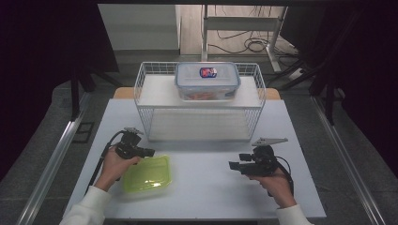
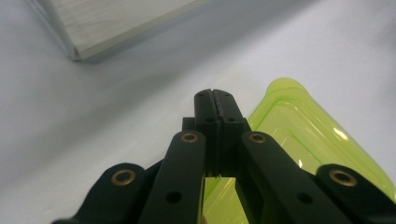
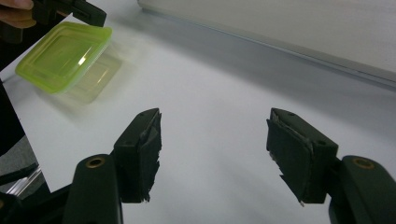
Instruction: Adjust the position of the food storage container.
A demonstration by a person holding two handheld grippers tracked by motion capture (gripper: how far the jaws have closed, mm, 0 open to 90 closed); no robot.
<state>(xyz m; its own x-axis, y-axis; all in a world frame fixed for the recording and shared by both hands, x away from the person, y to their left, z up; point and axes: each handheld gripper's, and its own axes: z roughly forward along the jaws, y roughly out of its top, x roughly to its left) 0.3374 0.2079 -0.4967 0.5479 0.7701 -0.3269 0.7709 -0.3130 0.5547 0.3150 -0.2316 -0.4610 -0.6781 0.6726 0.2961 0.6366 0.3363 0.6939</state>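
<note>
Left gripper (image 1: pixel 149 152) sits at the table's (image 1: pixel 206 187) left side, jaws pressed together at the near corner of the green lid (image 1: pixel 146 174). In the left gripper view the closed tips (image 2: pixel 215 100) sit at the lid's (image 2: pixel 299 135) rim; probably pinching its edge, but the contact is hidden behind the jaws. The lid looks lifted off the table in the right gripper view (image 3: pixel 63 56), with its shadow below. Wire rack (image 1: pixel 199 101) stands mid-table at the back, a clear lidded container (image 1: pixel 207 80) on its top shelf. Right gripper (image 1: pixel 233 165) hovers at the right, jaws spread wide, nothing between them, pointing left toward the lid.
</note>
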